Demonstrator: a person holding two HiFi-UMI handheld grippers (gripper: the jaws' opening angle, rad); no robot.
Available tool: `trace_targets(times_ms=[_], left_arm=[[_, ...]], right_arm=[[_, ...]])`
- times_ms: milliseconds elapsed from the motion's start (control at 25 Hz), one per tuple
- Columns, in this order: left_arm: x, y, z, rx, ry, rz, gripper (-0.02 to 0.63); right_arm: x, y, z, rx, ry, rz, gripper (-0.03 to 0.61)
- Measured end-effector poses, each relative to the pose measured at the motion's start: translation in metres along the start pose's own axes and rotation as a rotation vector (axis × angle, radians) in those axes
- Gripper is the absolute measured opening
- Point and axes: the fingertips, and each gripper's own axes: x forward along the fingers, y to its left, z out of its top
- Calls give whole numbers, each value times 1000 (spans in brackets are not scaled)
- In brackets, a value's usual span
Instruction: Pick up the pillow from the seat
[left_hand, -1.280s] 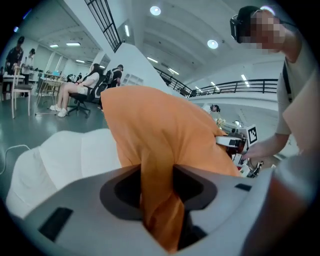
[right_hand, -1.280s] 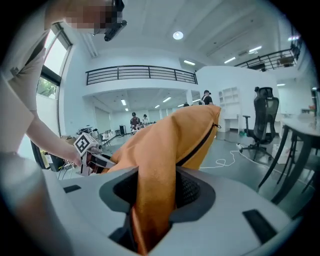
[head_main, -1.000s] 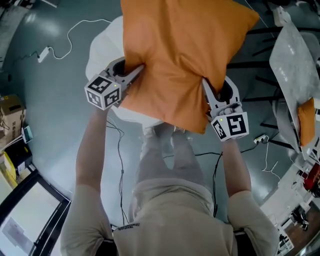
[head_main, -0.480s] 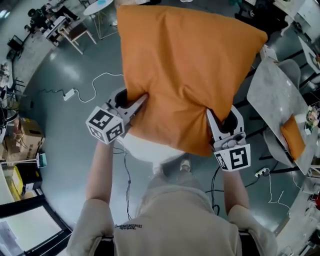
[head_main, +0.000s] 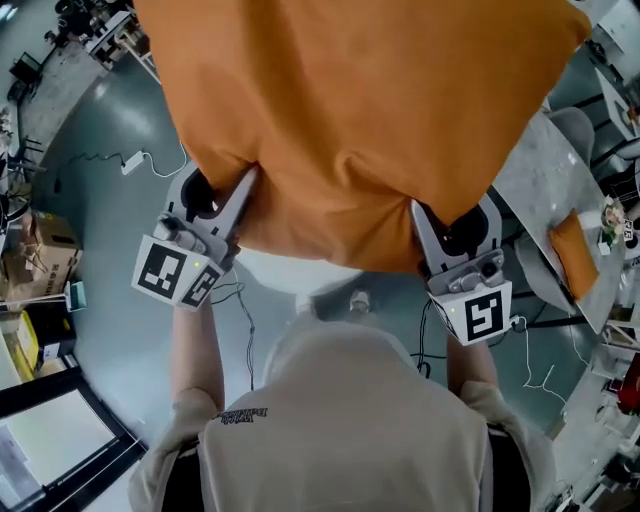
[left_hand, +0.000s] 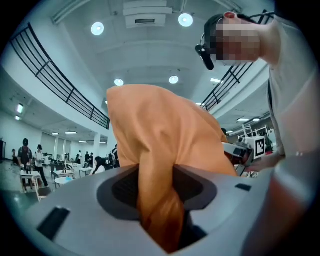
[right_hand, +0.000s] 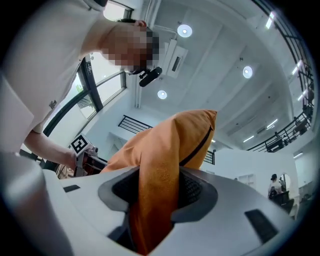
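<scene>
Fabric of the orange pillow (head_main: 370, 120) is bunched into a thick fold between the fingers of each gripper. In the left gripper view, the left gripper (left_hand: 157, 200) pinches a rope-like twist of the cover between its dark ribbed pads (left_hand: 125, 187). The twist runs down into the narrow gap between them and swells out above into the pillow's body.

In the right gripper view, the right gripper (right_hand: 155, 200) clamps a similar upright fold. Cloth fills the space between its pads (right_hand: 195, 190) and rises past them to a corner of the pillow. A dark strip (right_hand: 197, 145) runs along one edge of the pillow just above that grip.

From the head view, both grippers bite the pillow's near edge, the left one toward its left end and the right one toward its right end. The pillow spreads wide beyond them and is held up in front of the person. A white seat (head_main: 300, 272) shows just under the pillow's near edge, between the two grips.

Each gripper carries a marker cube on the side away from the pillow, the left cube (head_main: 170, 272) and the right cube (head_main: 482, 315). Both bear black-and-white square patterns, not letters. A short line of dark print (head_main: 240, 415) crosses the back of the person's beige shirt, nearer the camera than the pillow, and is too small to read.
</scene>
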Motion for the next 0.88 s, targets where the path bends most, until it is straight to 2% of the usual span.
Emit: trace_targets(times_ms=[240,360,520,880], left_arm=[[-29,-14,7,29,-20,41,184],[-37,-12,7,8,-28,52,184],[-37,-6,4,-12,-37,49,184],[-16,1,15,5,-49,12,184]], right_arm=[[-11,18,14,26,-21,10,195],[-7,22,14,27,-1,21,199],[3,23,12,9,0,26,201],[6,10,12,-5,-7,-22,202]])
